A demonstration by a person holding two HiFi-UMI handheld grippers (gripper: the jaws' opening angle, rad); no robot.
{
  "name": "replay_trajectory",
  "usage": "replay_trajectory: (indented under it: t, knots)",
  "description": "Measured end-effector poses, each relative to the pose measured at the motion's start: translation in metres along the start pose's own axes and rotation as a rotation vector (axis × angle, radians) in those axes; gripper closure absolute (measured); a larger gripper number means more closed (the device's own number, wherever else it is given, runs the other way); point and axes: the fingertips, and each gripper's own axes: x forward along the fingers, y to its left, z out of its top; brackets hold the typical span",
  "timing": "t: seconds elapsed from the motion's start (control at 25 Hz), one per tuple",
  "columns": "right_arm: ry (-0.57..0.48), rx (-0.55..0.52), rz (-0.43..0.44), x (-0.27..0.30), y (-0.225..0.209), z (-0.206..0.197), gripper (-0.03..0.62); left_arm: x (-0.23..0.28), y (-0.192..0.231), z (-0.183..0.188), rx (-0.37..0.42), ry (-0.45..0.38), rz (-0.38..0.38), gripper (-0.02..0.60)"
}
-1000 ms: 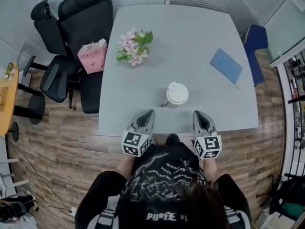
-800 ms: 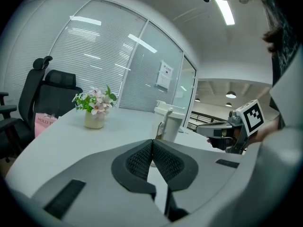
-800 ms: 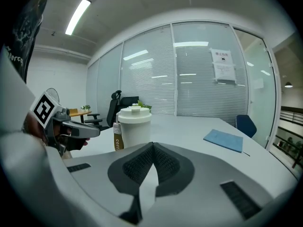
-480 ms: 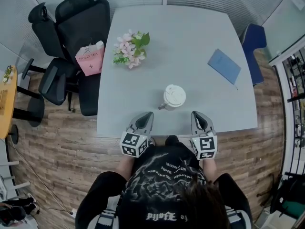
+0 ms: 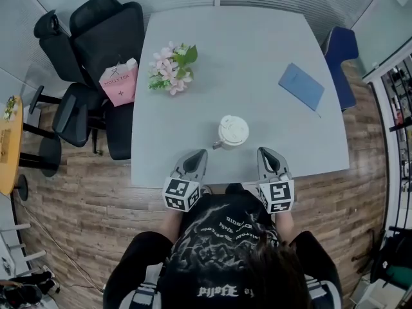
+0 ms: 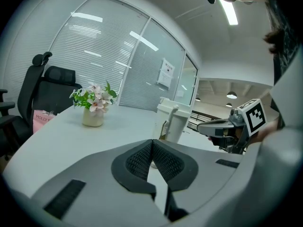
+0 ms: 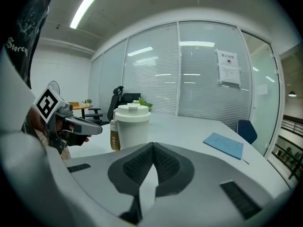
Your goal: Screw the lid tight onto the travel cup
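A white travel cup [image 5: 232, 132] with its lid [image 5: 233, 129] on top stands upright on the grey table [image 5: 257, 63], near the front edge. My left gripper [image 5: 198, 154] rests at the table's near edge, left of the cup, shut and empty. To the cup's right sits my right gripper [image 5: 266, 153], shut too, with nothing in it. Neither touches the cup. In the left gripper view the cup [image 6: 171, 121] stands ahead to the right, with the right gripper [image 6: 213, 126] beyond it. The cup [image 7: 130, 126] stands ahead to the left in the right gripper view, next to the left gripper [image 7: 90, 126].
A pot of pink flowers [image 5: 168, 69] stands at the table's far left. A blue notebook [image 5: 301, 86] lies at the far right. Black office chairs [image 5: 96, 63] and a pink bag [image 5: 116, 82] are left of the table; a blue chair [image 5: 341, 50] is at the right.
Both grippers have stayed at the table's near edge. The view has shifted slightly; the cup has not moved on the table.
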Motion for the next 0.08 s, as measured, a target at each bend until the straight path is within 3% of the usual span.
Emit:
replay_trajectory:
  t: [0.08]
  knots:
    - [-0.002,-0.004,0.007,0.0015,0.0006,0.0013,0.589,0.0008,0.0008,0.0012,0.005,0.001,0.004,0.56]
